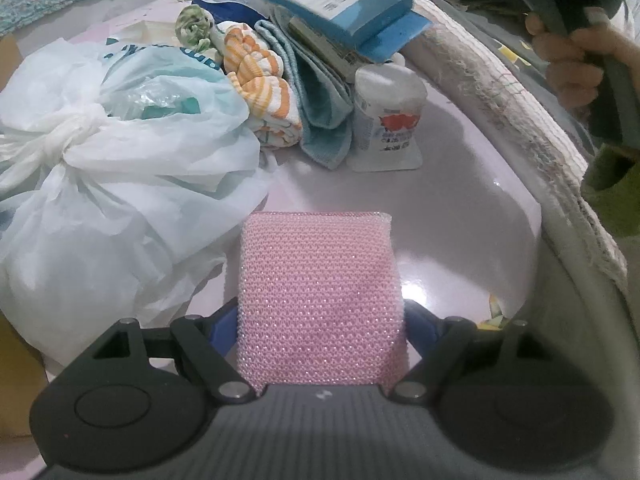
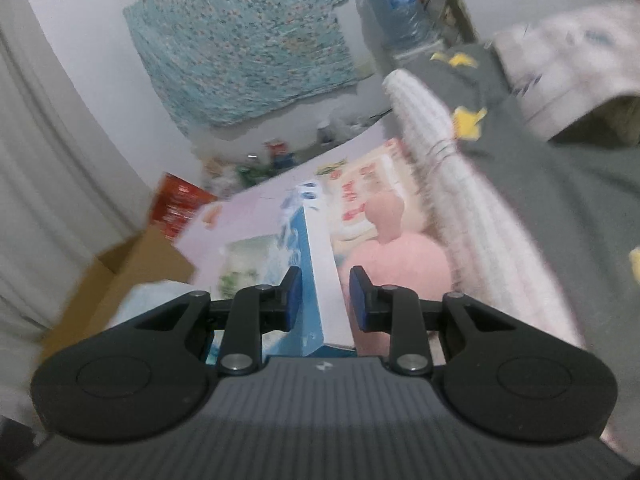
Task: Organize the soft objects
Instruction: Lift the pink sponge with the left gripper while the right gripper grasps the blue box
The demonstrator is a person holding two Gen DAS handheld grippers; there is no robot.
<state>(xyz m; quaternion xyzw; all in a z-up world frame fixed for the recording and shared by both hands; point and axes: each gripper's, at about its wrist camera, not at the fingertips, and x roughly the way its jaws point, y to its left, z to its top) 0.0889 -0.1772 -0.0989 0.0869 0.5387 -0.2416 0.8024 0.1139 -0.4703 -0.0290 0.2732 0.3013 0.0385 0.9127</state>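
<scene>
Left tool (image 1: 320,316): closed on a pink knitted scrub pad (image 1: 318,300), its blue pads pressed against the pad's two sides.
Pink pad: held at the near middle of the left wrist view, above the glossy pale pink worktop (image 1: 460,200).
Right tool (image 2: 320,300): gripping a thin blue and white box (image 2: 320,280) that stands on edge between the pads; this view is smeared.
White plastic bag (image 1: 100,168): knotted, on the left of the worktop, just beside the pad.
Orange striped cloth (image 1: 260,80): bunched, far of the bag, touching a folded teal towel (image 1: 320,108) on its right.
Blue packs (image 1: 340,0): stacked on the towel at the far side.
White pouch (image 1: 390,120): upright, red print on it, right of the towel.
Person's hand (image 1: 572,60): far right of the left wrist view, wrapped round a grey handle.
Pink round soft thing (image 2: 400,264): right of the box in the right wrist view, too blurred to name.
</scene>
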